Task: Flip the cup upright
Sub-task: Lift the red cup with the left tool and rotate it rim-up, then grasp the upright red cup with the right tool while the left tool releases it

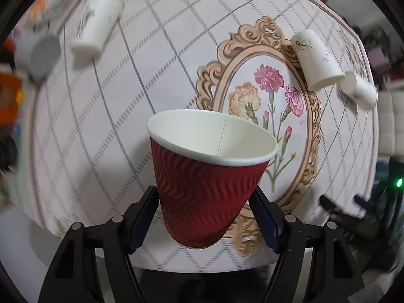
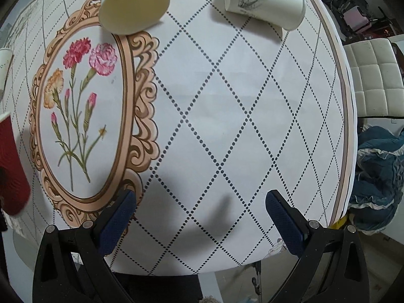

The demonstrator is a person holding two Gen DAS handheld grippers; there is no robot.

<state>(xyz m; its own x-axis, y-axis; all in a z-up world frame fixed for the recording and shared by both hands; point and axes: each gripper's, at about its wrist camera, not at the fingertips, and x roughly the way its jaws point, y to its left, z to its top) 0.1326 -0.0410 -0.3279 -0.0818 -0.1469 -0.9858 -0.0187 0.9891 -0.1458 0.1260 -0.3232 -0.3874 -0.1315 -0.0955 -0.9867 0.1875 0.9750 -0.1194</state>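
The left tool (image 1: 205, 217) is clenched on the red ripple-wall paper cup (image 1: 204, 181), its 2 dark pads pressed against the lower wall on either side. The cup is held clear above the bench (image 1: 151, 50), mouth up and tilted toward the right, its white interior and rolled rim facing the camera. In the left wrist view, going left to right beyond it: a blurred white paper cup (image 1: 97, 25) lies at the far left of the patterned cloth, then the printed oval frame with carnations (image 1: 267, 116), then 2 more white cups, one (image 1: 317, 59) on the frame's upper right and a smaller-looking one (image 1: 359, 89) just beside it near the bench edge; whether they touch is hard to tell through the motion blur.

The right tool (image 2: 200, 217) is released, its blue-padded fingers spread wide with nothing between them, hovering low over the diamond-patterned cloth and angled down at it. In the right wrist view, the red cup (image 2: 11, 166) shows at the left edge, then a white cup (image 2: 133, 5) lying with its mouth toward the camera, then another white cup (image 2: 265, 3) with an ink drawing lying on its side. A white padded chair (image 2: 373, 75) stands beyond the bench at right.
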